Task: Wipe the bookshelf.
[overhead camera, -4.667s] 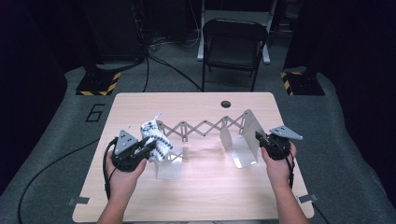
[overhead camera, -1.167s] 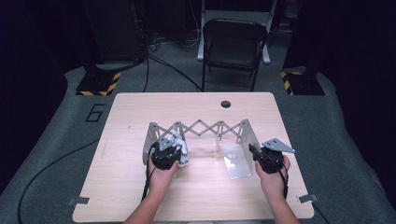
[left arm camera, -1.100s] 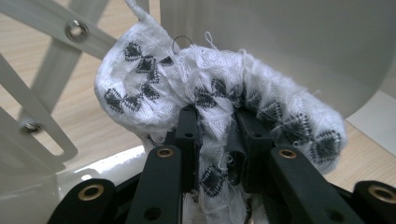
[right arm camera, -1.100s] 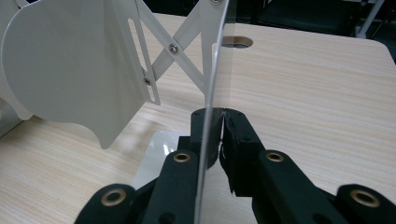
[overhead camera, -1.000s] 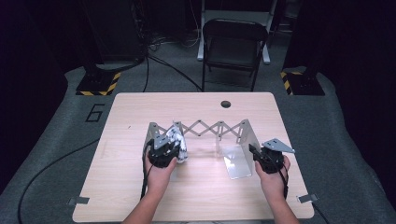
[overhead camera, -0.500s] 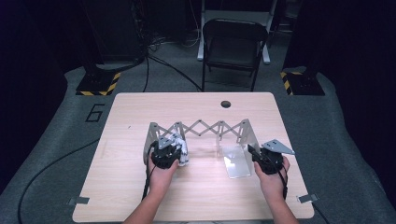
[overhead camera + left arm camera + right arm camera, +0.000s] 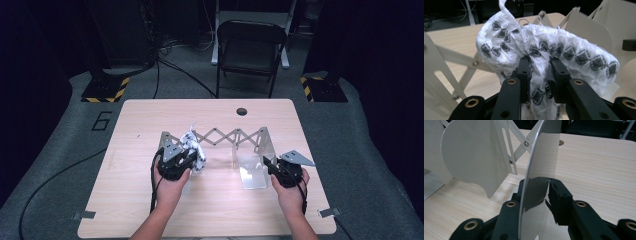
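Holding the white woven cloth with black diamond motifs (image 7: 544,50) firmly comes first: the left gripper (image 7: 540,65) has its black jaws clamped on the middle of the bunched fabric. The folds bulge out on both sides, so the pinch looks deep enough to carry it.

The step in hand appears to be laying this cloth over the pale metal scissor-lattice rack (image 7: 225,136). To do that well, the left hand should probably lift the bundle clear of the rack's left end plate (image 7: 167,142), then lower it across the lattice without snagging the loose threads on the rivets.

The right gripper (image 7: 536,182) straddles the thin upright right end plate (image 7: 541,157). Its jaws have just been opening, with the plate between them but no longer squeezed. A renewed grip there would likely steady the rack.

The cloth (image 7: 192,147) sits at the rack's left end, near the middle of the light wooden worktop (image 7: 150,210) and closer to its left edge. In the left gripper view its long axis runs crosswise to the jaws, with one twisted corner pointing up. The rack's long axis lies parallel to the worktop's far edge.
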Demonstrator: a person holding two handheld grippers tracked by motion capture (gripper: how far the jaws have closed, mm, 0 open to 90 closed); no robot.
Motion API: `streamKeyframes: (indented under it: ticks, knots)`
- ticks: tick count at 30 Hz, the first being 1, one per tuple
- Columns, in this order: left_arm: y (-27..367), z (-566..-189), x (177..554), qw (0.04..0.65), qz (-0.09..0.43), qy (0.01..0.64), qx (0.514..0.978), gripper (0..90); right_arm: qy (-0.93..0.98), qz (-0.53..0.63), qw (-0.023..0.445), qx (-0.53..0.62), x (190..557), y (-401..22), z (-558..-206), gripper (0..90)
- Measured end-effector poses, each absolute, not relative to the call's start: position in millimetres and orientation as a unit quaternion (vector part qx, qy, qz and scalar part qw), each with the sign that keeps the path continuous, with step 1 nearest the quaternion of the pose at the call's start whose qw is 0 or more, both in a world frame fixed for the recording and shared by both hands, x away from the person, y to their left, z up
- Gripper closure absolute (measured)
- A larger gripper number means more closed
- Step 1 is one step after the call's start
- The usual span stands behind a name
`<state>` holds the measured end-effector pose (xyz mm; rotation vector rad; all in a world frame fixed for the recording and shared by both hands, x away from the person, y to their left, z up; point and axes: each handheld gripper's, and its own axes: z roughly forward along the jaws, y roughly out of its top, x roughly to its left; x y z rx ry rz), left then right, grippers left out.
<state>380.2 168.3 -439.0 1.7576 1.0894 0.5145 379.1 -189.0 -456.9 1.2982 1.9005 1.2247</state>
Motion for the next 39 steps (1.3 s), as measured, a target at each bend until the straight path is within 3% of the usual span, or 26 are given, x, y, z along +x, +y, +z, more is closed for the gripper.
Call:
streamKeyframes:
  ticks: [4,9,25,39]
  knots:
    - [161,-475,384,0.442,0.19,0.46,0.746,72.9,0.703,0.45,0.265,0.482,379,-189,-458,70.6]
    - [159,-489,383,0.429,0.17,0.462,0.757,72.9,0.704,0.452,0.261,0.481,379,-190,-458,69.6]
    - [146,-401,352,0.53,0.215,0.373,0.731,72.4,0.706,0.452,0.253,0.483,381,-189,-462,65.5]
    - [142,-410,373,0.485,0.275,0.398,0.728,70.5,0.705,0.453,0.248,0.487,385,-191,-461,69.9]
